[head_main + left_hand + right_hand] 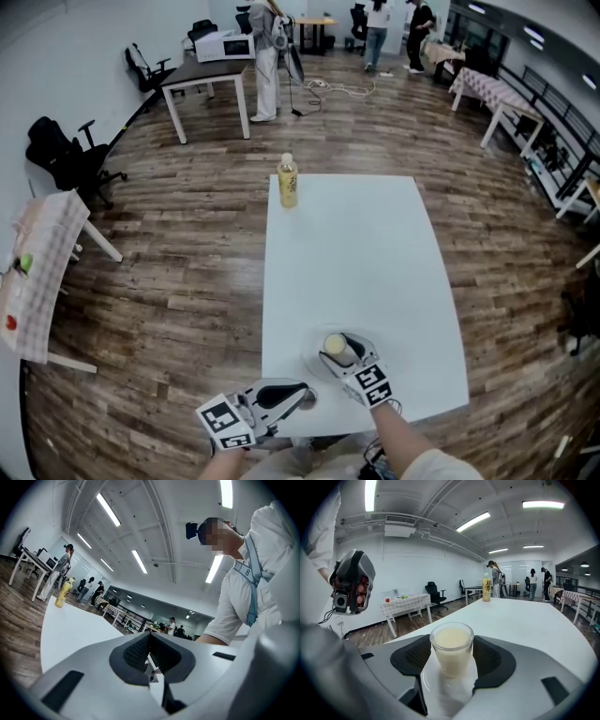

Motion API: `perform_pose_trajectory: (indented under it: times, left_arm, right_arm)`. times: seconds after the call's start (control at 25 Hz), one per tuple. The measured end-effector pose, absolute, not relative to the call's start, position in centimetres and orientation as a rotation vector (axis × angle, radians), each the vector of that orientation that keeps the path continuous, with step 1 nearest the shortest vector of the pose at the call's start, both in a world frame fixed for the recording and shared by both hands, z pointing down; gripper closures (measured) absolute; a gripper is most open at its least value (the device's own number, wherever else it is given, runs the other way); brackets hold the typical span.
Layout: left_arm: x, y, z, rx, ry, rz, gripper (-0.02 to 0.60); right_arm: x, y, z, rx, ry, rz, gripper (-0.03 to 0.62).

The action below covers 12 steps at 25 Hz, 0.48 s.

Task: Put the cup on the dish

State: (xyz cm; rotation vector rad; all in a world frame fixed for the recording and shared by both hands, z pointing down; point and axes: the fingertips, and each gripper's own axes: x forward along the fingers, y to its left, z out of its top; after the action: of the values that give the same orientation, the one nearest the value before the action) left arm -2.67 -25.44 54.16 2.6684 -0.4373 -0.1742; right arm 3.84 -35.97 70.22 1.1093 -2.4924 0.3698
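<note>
A small clear glass cup (451, 648) filled with a pale creamy liquid stands upright between my right gripper's (452, 656) dark pads, which press on both its sides. Its base meets a white dish (440, 693) lying under the jaws. In the head view the cup (335, 346) and dish (312, 359) sit near the front of the white table (366, 253), with the right gripper (343, 352) reaching in from below. My left gripper (306, 397) lies at the table's front edge, left of the dish. Its jaws (149, 641) are shut with nothing between them.
A yellow-labelled bottle (288, 180) stands at the table's far left corner, also seen as the bottle (486, 588) from the right gripper view. Wooden floor surrounds the table. A checked-cloth table (37, 272), office chairs and several people stand farther off.
</note>
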Motion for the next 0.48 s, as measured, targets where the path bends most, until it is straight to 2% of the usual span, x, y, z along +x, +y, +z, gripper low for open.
perform_pose_trajectory:
  times: [0.48]
  left_arm:
    - [-2.5,-25.4,53.8,2.683,-0.444,-0.171,0.581]
  right_arm:
    - [5.2,-34.8,67.7,1.144,-2.506,0.348,0.308]
